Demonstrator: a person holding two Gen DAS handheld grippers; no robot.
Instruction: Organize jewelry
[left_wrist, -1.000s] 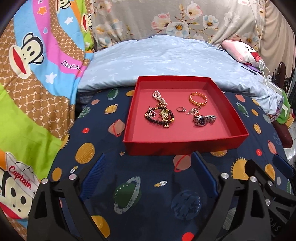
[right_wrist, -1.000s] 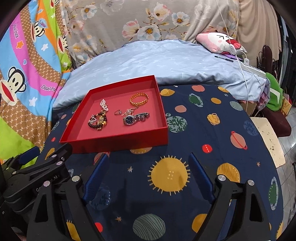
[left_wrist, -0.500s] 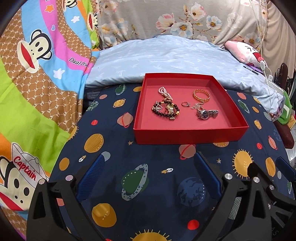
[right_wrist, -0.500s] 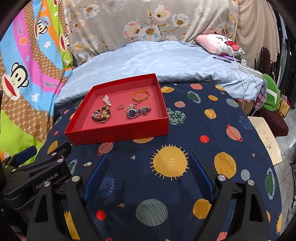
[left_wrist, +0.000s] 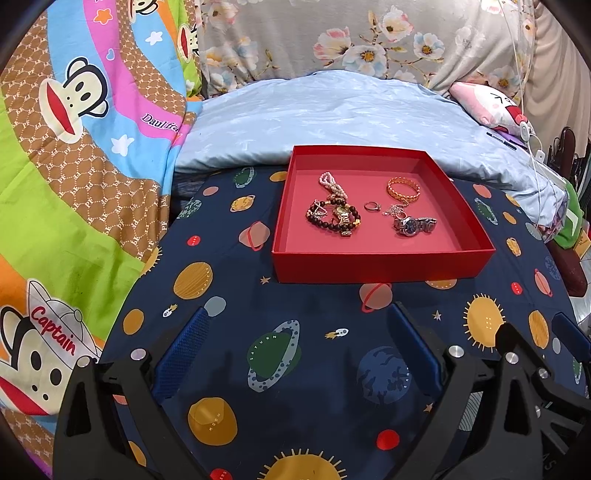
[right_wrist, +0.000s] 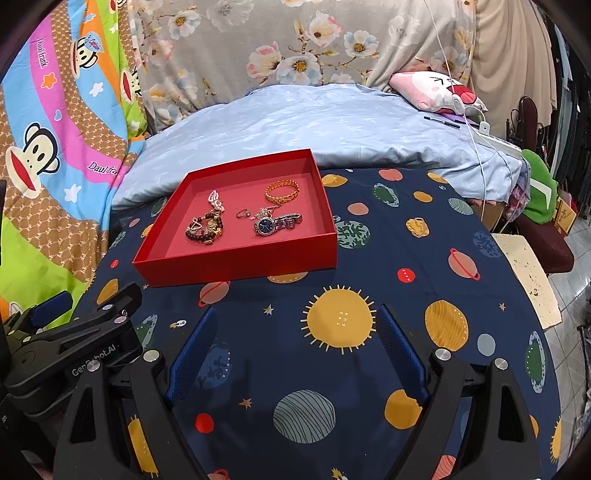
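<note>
A shallow red tray (left_wrist: 380, 264) (right_wrist: 236, 264) lies on a navy planet-print sheet. Inside it lie a dark bead bracelet (left_wrist: 332, 218) (right_wrist: 205, 229), a pink pearl strand (left_wrist: 330, 183) (right_wrist: 216, 199), a small ring (left_wrist: 371, 206) (right_wrist: 243, 213), a gold bangle (left_wrist: 403, 188) (right_wrist: 282, 191) and a silver watch (left_wrist: 413, 225) (right_wrist: 276, 223). My left gripper (left_wrist: 297, 321) hangs short of the tray's near wall, open, nothing between its blue pads. My right gripper (right_wrist: 295, 319) is open too, over a sun print to the tray's near right. The left gripper's black frame (right_wrist: 70, 343) shows at lower left in the right wrist view.
A pale blue duvet (left_wrist: 351, 122) is bunched behind the tray. A cartoon-monkey blanket (left_wrist: 74, 166) covers the left side. A pink plush pillow (right_wrist: 436, 90) and white cables (right_wrist: 476, 147) lie at the back right. The bed's right edge (right_wrist: 524, 280) drops to a tiled floor.
Both wrist views have pulled back from the tray: it sits smaller and farther, with more of the planet sheet in front of the fingers. The jewelry has not moved.
</note>
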